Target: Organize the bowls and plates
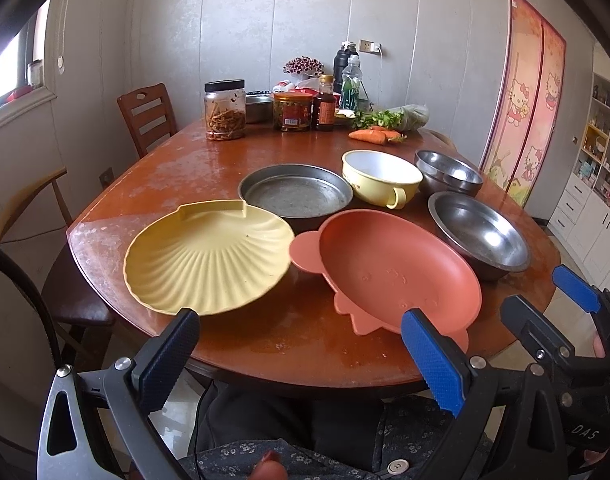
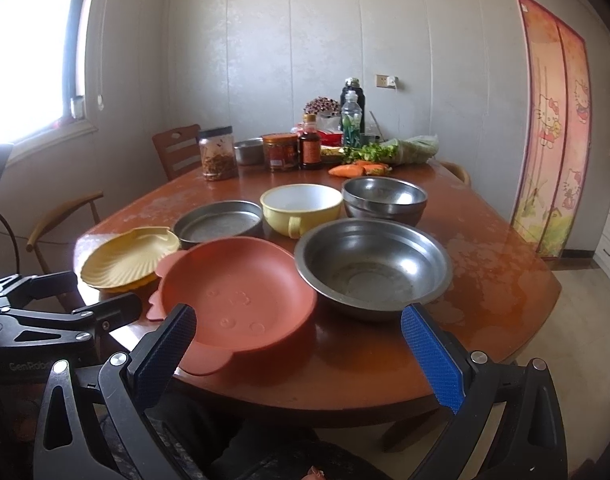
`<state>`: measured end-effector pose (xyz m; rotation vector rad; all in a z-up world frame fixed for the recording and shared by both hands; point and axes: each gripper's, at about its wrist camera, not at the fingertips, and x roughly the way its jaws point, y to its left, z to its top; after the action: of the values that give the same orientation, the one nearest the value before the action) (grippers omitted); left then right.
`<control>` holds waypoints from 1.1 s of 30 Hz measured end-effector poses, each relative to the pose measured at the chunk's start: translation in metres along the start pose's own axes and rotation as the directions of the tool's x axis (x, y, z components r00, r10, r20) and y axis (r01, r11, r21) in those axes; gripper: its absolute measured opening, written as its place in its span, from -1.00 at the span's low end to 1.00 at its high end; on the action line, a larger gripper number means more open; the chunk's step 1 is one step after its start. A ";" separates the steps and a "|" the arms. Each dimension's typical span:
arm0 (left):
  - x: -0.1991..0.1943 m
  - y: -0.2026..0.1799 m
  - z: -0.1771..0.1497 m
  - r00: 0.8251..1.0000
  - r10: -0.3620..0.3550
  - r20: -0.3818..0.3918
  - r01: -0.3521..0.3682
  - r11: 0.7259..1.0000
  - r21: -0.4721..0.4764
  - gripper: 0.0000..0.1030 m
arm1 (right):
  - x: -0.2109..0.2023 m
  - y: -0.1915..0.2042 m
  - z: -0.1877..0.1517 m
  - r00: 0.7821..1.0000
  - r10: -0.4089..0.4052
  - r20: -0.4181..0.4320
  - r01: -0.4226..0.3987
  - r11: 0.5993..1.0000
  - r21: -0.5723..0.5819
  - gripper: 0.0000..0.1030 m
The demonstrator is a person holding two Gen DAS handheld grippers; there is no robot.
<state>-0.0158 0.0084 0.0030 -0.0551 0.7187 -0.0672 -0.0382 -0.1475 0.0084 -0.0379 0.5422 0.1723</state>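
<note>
Three plates [image 1: 209, 256], perhaps three bowls [image 2: 371, 266]

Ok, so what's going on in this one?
A seated person holds a pair of tongs in each hand at the near edge of the brown wooden table. The left tongs and right tongs are both open, holding nothing. The yellow shell-shaped plate, orange plastic dish, flat metal pan and large steel bowl sit untouched.
</note>
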 end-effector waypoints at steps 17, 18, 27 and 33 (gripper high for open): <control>-0.001 0.106 0.009 0.994 0.104 -0.018 -0.105 0.975 -0.195 0.97 | 0.023 0.064 0.036 0.968 0.248 -0.047 -0.252 0.964 -0.091 1.00; 0.001 0.112 0.009 0.994 0.103 -0.026 -0.107 0.974 -0.202 0.97 | 0.029 0.071 0.040 0.961 0.266 -0.073 -0.272 0.957 -0.104 1.00; 0.014 0.142 0.019 0.996 0.072 -0.051 -0.081 0.973 -0.214 0.97 | 0.085 0.114 0.070 0.904 0.358 -0.231 -0.393 0.911 -0.123 1.00; 0.034 0.147 0.028 0.996 0.039 -0.082 -0.054 0.980 -0.190 0.97 | 0.125 0.120 0.080 0.860 0.387 -0.332 -0.426 0.903 -0.050 1.00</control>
<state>0.0341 0.1526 -0.0093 -0.2212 0.8024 0.0453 0.0870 -0.0037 0.0131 -0.0706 0.8572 0.6245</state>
